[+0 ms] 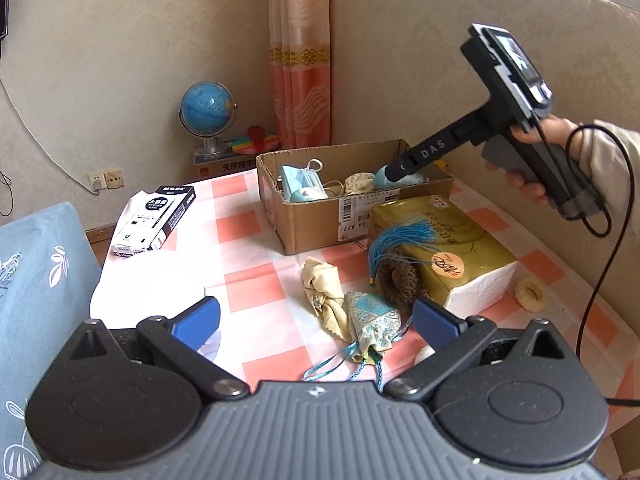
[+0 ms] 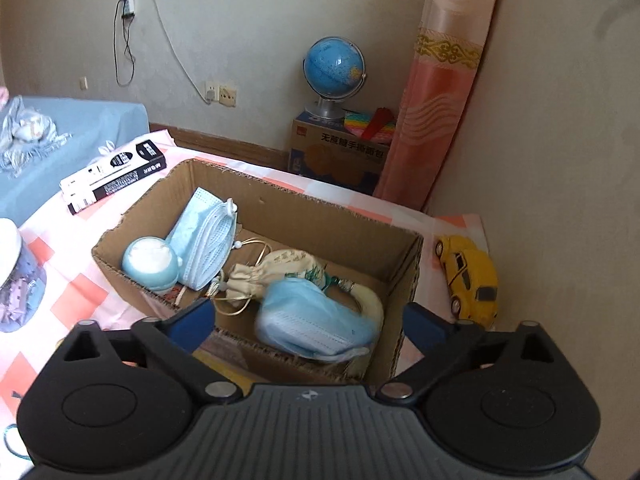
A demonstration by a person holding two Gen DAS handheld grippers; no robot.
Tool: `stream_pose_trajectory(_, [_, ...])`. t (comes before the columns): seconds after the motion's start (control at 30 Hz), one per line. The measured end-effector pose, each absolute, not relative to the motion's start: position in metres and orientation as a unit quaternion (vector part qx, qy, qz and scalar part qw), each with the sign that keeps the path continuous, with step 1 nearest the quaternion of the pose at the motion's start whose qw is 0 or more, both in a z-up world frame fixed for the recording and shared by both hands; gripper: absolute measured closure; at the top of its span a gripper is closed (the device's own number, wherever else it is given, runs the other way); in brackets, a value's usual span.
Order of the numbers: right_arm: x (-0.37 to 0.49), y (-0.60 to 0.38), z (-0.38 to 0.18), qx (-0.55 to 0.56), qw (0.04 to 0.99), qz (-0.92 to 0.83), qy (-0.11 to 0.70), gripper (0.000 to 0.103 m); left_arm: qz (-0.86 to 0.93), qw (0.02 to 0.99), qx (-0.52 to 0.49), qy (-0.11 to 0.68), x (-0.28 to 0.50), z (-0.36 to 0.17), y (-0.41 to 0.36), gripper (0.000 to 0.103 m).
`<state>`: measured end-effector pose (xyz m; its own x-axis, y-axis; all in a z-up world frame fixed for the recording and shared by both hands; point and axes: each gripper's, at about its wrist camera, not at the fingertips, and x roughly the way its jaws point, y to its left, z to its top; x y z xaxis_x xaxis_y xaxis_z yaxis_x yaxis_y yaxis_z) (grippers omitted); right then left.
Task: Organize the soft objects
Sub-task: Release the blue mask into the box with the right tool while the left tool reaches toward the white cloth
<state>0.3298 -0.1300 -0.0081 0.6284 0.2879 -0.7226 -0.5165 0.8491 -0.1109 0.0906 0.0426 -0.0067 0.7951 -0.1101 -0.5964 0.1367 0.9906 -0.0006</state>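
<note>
An open cardboard box (image 1: 312, 220) (image 2: 304, 208) stands on the checked tablecloth. It holds folded blue face masks (image 2: 204, 240), a pale blue round pouch (image 2: 150, 260), a beige drawstring bag (image 2: 276, 268) and a blurred blue mask (image 2: 316, 320) lying loose between the fingers. My right gripper (image 2: 308, 326) is open above the box; in the left wrist view it (image 1: 394, 174) reaches into the box. My left gripper (image 1: 316, 320) is open and empty, low over a patterned sachet (image 1: 370, 322), a cream knotted cloth (image 1: 322, 288) and a brown scrunchie (image 1: 400, 280) with a blue tassel (image 1: 400, 240).
A gold tissue pack (image 1: 444, 252) lies right of the box, a cream scrunchie (image 1: 530, 294) beyond it. A black-and-white box (image 1: 156, 216) (image 2: 116, 172) lies left. A yellow toy car (image 2: 470, 276) sits by the wall. A globe (image 1: 208, 116) (image 2: 334, 72) stands behind.
</note>
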Motion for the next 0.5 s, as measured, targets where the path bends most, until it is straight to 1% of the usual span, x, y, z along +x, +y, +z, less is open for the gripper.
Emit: stream_pose_trajectory(0.5, [0.278, -0.153, -0.003, -0.118, 0.901, 0.201, 0.365, 0.0, -0.073, 0.947, 0.021, 0.311, 0.087, -0.004, 0.042, 0.001])
